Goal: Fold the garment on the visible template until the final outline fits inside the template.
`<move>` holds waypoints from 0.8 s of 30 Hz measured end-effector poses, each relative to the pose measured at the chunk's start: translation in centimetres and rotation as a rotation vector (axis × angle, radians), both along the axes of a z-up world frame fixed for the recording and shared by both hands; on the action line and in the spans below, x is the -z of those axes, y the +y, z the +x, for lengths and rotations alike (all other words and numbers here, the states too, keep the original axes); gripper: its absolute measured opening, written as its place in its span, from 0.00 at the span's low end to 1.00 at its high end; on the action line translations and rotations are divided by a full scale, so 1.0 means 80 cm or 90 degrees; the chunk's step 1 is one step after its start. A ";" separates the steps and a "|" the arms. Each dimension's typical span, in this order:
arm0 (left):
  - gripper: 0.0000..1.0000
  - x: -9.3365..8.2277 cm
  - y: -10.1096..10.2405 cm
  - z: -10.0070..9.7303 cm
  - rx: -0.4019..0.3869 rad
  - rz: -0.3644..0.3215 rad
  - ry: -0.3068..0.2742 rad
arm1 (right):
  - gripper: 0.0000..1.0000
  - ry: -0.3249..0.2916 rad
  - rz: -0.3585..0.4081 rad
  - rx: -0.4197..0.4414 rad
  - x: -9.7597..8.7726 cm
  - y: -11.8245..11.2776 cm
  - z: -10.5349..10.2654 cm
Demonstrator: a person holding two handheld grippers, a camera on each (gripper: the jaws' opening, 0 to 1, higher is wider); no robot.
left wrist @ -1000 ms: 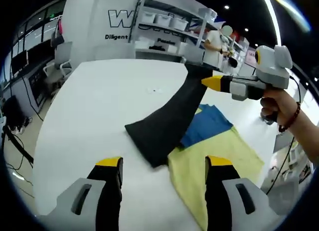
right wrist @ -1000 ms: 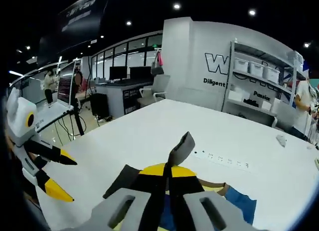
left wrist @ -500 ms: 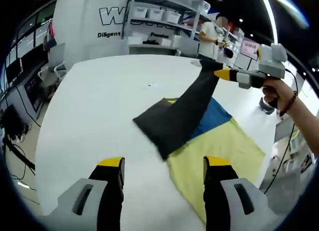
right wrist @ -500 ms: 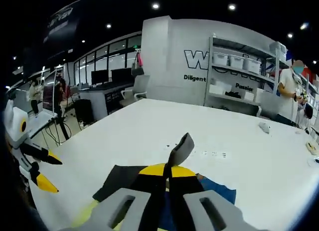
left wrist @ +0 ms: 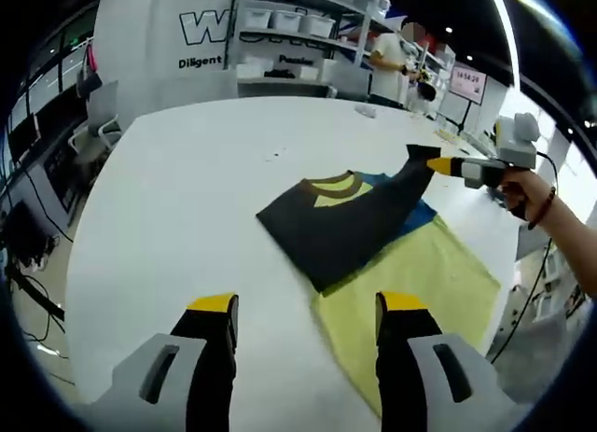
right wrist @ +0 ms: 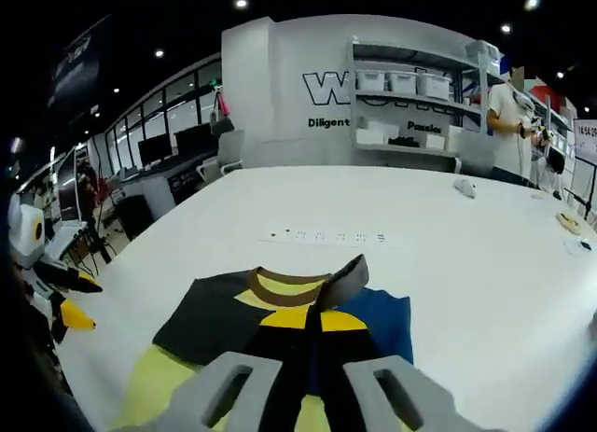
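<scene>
In the left gripper view, the left gripper (left wrist: 303,311) has its jaws wide apart with nothing between them, above the near edge of the white table (left wrist: 177,199). Beyond it, toward the middle of the table, lies the garment (left wrist: 340,222), dark with a brown collar. It rests partly on the template (left wrist: 420,287), which is yellow with a blue part under the cloth. The yellow part reaches to the right edge of the table. On the right, the right gripper (left wrist: 438,163) is held by a hand (left wrist: 522,191) and pinches one end of the garment, lifted a little off the table.

In the right gripper view, the left gripper (right wrist: 79,301) shows at the left edge with its yellow tips apart. The garment (right wrist: 210,320) lies flat in the middle, with the collar toward the far side, and the template (right wrist: 382,320) shows blue just beside it on the right. The right gripper (right wrist: 312,325) is closed on a gray fold of the garment that stands up from its tips. A power strip (right wrist: 322,236) lies farther on the table (right wrist: 466,264). A person (right wrist: 508,124) stands by the shelves (right wrist: 410,105) at the back.
</scene>
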State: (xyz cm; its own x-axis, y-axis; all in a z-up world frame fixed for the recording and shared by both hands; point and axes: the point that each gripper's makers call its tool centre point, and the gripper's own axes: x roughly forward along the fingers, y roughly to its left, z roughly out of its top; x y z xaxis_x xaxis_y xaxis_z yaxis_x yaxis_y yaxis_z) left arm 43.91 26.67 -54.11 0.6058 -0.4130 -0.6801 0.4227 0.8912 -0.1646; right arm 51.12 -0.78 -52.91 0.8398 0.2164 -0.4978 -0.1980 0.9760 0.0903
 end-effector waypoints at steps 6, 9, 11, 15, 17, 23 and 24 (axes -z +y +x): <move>0.53 0.006 -0.002 0.007 -0.011 0.007 0.014 | 0.00 0.043 0.020 0.018 0.042 -0.008 -0.018; 0.52 0.012 -0.004 0.008 -0.018 0.007 0.032 | 0.00 0.046 0.060 0.036 0.053 -0.013 -0.023; 0.52 0.016 -0.009 0.007 -0.012 0.010 0.039 | 0.00 0.045 0.071 0.053 0.060 -0.022 -0.026; 0.52 0.020 -0.017 0.004 0.000 0.012 0.044 | 0.00 0.057 0.104 0.088 0.072 -0.036 -0.036; 0.52 0.021 -0.021 0.003 0.006 0.012 0.045 | 0.00 0.066 0.104 0.093 0.079 -0.041 -0.040; 0.53 0.022 -0.028 -0.001 0.026 0.014 0.050 | 0.00 0.083 0.125 0.113 0.103 -0.050 -0.058; 0.53 0.022 -0.029 -0.001 0.026 0.012 0.050 | 0.00 0.087 0.127 0.114 0.106 -0.050 -0.059</move>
State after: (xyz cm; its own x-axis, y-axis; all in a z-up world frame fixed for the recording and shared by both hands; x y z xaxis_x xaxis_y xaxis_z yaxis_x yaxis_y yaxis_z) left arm 43.82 24.37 -55.86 0.5328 -0.4224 -0.7333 0.4448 0.8770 -0.1820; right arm 46.36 -4.74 -61.38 0.8018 0.1758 -0.5712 0.0026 0.9547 0.2975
